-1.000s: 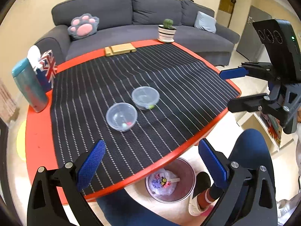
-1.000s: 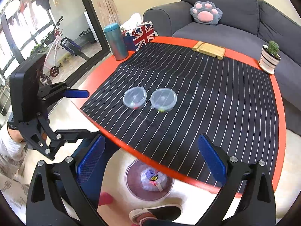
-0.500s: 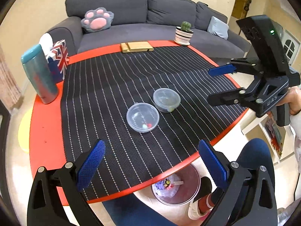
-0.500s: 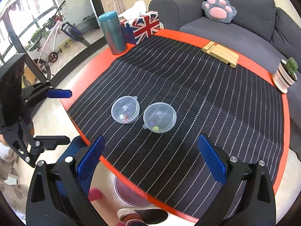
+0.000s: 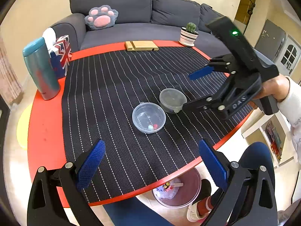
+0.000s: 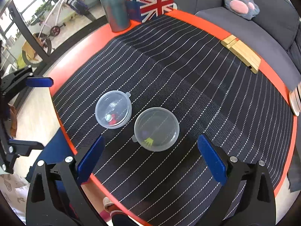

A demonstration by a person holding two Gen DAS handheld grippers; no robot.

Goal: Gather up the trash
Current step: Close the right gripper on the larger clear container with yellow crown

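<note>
Progress: early to middle, judging by the layout. 2 lidded clear plastic tubs on the striped mat of the round red surface point(image 5: 45, 131), touching or nearly so: left tub point(image 6: 113, 109) with a red and a pale scrap inside, right tub point(image 6: 156, 129) with a yellow-green scrap and something purple. Neither lifted yet. Bin point(image 5: 178, 189) on the floor under the near edge, already holding a crumpled wad of colourful scraps, so some collecting looks done; emptying or binning of these 2 tubs remains.

Left hand-held gripper point(image 5: 150, 163) spread wide, empty, hovering over the near part of the mat, well short of the left tub. Right hand-held gripper point(image 6: 150, 158) also spread wide and empty, low and close, lined up just near of the right tub; lower finger almost at the tub's right side in the left wrist view, contact impossible to confirm.

Elsewhere, untouched: teal tumbler point(image 5: 40, 68) and Union Jack tissue box point(image 5: 61, 56) far left, wooden stand point(image 5: 141, 45) and potted cactus point(image 5: 189, 33) at the far rim.
</note>
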